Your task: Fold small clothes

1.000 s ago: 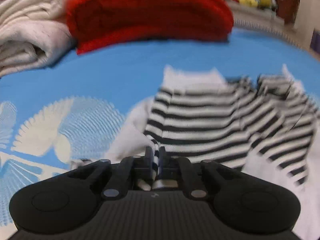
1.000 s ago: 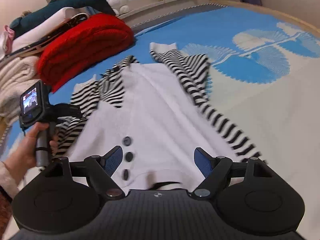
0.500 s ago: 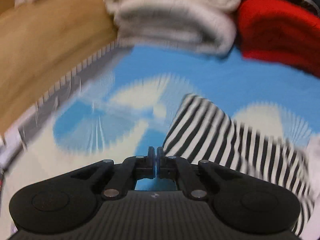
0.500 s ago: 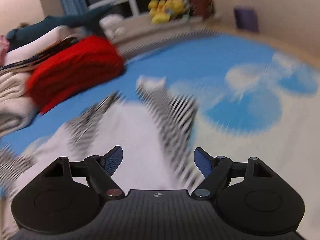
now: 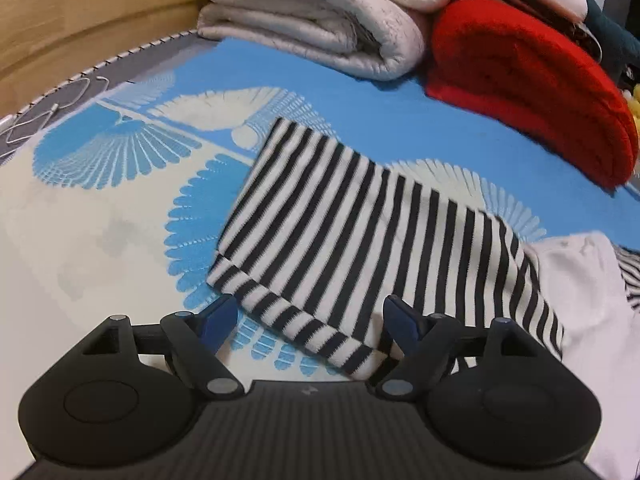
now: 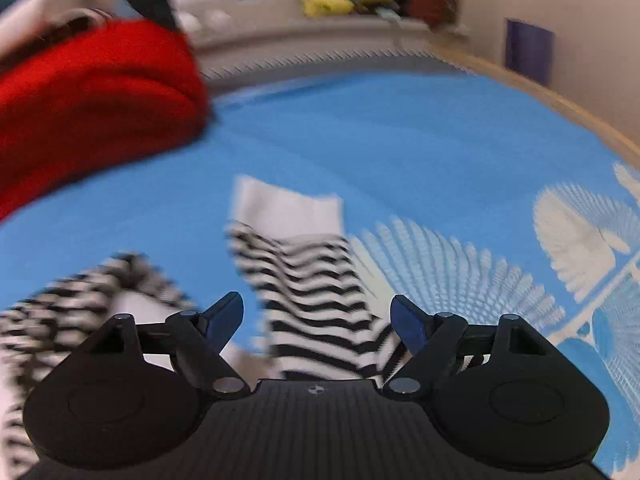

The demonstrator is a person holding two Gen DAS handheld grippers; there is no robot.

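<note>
The left claw (image 5: 308,320) has just been opening: a second ago it was pinched shut on striped cloth, and now its jaws stand wide, released, with the hem of the striped sleeve (image 5: 360,240) lying flat between and just ahead of them, touched by neither pad. That sleeve now stretches straight out from the white body (image 5: 580,292) of the garment, which sits to the right of the claw. My reading is that the left sleeve has been pulled out flat and let go, so this side is laid ready for folding.

The right claw (image 6: 316,316) is also released, jaws wide with nothing gripped. It has swung from over the buttoned front toward the other striped sleeve (image 6: 312,280), whose white cuff (image 6: 284,212) lies ahead of the claw; the sleeve runs back between the jaws. The view is blurred, so contact cannot be judged. This sleeve looks rumpled, so it likely needs the same straightening.

Counted: one garment with two striped sleeves, on one blue patterned bedspread (image 5: 280,68). Beyond the left claw lie one folded cream blanket (image 5: 320,12) and one folded red blanket (image 5: 532,84) to its right.
</note>
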